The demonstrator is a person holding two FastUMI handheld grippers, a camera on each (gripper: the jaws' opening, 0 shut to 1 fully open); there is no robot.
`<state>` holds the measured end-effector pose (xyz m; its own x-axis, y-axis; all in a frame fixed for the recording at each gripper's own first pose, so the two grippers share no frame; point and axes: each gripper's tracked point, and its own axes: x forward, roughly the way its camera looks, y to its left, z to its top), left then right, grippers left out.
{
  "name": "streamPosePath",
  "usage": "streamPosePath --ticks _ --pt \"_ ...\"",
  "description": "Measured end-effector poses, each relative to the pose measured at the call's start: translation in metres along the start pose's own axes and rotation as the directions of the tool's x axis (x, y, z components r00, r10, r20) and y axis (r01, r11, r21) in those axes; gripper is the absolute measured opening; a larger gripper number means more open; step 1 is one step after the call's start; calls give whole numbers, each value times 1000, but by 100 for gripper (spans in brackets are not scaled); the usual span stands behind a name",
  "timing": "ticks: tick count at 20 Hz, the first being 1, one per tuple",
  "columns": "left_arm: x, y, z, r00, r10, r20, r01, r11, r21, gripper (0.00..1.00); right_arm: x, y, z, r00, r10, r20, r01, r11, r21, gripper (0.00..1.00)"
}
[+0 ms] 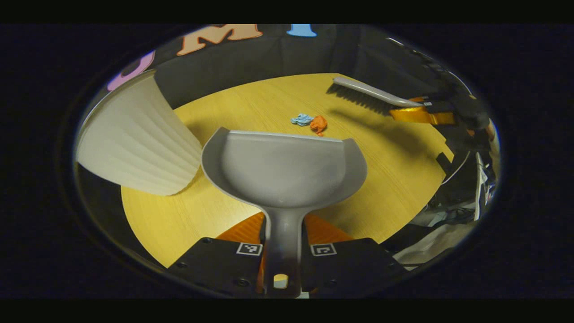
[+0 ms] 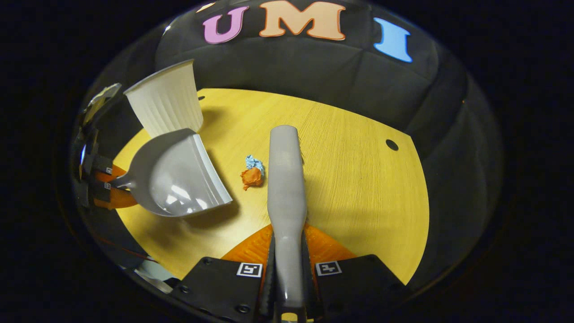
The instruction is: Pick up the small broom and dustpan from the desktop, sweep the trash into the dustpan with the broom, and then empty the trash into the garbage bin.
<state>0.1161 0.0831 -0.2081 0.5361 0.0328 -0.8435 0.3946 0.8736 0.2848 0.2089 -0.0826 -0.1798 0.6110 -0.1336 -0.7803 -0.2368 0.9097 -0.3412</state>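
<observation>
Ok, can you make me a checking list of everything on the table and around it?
Surface: yellow wooden table, one small hole near its edge.
Job's things: grey dustpan, its inside bare; grey broom; blue scrap and orange scrap touching, between pan and broom; white ribbed bin behind the dustpan.
Clutter: nothing seen on the table.
Grippers: left gripper shut on the dustpan's handle; right gripper shut on the broom's handle.
Cables: some wires beside the table.
Surroundings: black cloth wall.
</observation>
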Motion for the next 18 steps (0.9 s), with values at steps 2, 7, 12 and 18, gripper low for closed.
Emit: streamPosePath --ticks 2,7,12,18 --pt "15 -1 0 999 -29 -27 30 999 14 26 21 3 15 999 14 -41 -15 1000 -23 29" --pt "28 -6 2 994 -85 -63 84 996 -11 25 67 8 30 992 4 -127 -19 993 -117 29" --pt "36 -6 -4 992 -95 -82 93 995 -25 25 68 45 29 977 144 -154 -175 962 -210 28" --pt "38 -6 -5 993 -98 -59 94 994 -56 26 55 75 22 920 326 -219 -379 881 -284 29"
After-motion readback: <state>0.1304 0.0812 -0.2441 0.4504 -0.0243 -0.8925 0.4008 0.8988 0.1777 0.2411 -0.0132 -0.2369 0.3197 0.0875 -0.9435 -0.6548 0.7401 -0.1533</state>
